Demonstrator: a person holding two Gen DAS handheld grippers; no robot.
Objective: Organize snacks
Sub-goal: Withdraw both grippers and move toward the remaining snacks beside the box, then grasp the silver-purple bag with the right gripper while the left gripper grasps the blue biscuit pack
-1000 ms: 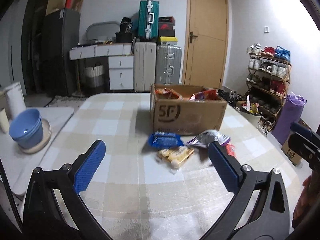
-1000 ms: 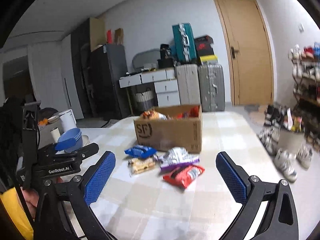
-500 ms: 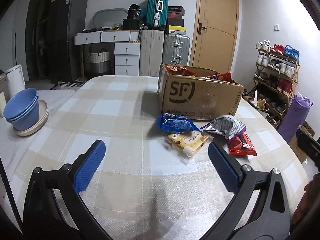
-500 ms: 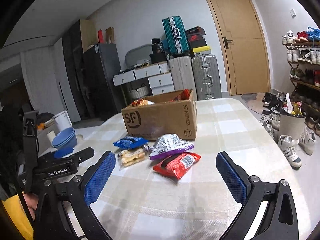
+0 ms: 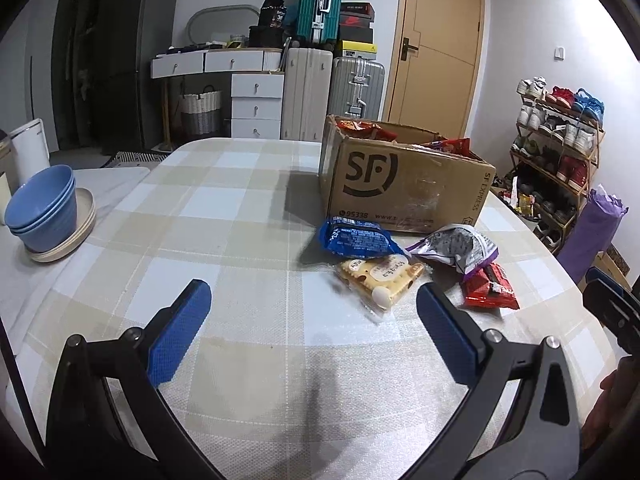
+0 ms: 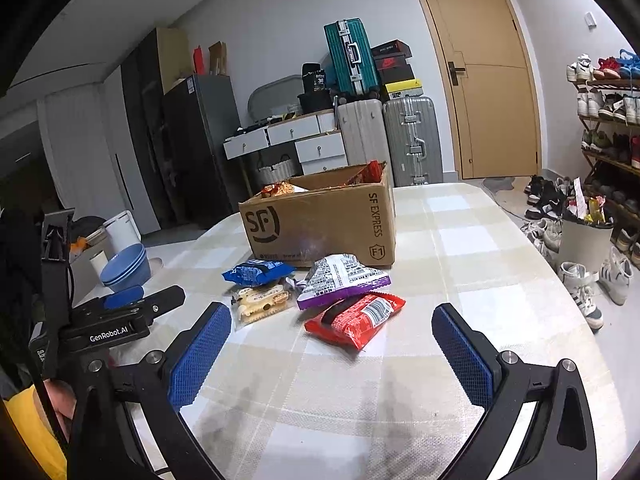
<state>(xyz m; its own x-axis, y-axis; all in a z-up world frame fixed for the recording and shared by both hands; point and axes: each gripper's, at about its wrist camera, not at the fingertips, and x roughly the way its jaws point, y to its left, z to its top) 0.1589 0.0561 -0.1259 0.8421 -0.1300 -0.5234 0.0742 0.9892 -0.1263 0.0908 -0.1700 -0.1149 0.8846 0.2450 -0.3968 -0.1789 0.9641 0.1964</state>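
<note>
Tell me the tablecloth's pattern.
Beige, white and pale blue checked tablecloth; clearest in the left wrist view.

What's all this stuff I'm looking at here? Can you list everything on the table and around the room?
Cardboard box: one, brown, on the checked table, snack packs inside.
Blue pack: one, in front of the box.
Yellow biscuit pack: one, just nearer than the blue pack.
Silver-purple pack: one, overlapping the red pack.
Red pack: one, nearest the right tool.
Bowls: stacked, blue, on a cream plate to the left.
Suitcases: three; white and grey standing, teal on top.
Door: one, tan, closed.
Shoe rack: one, full, right wall.
Left tool: blue pads, open, empty.
Right tool: blue pads, open, empty.
</note>
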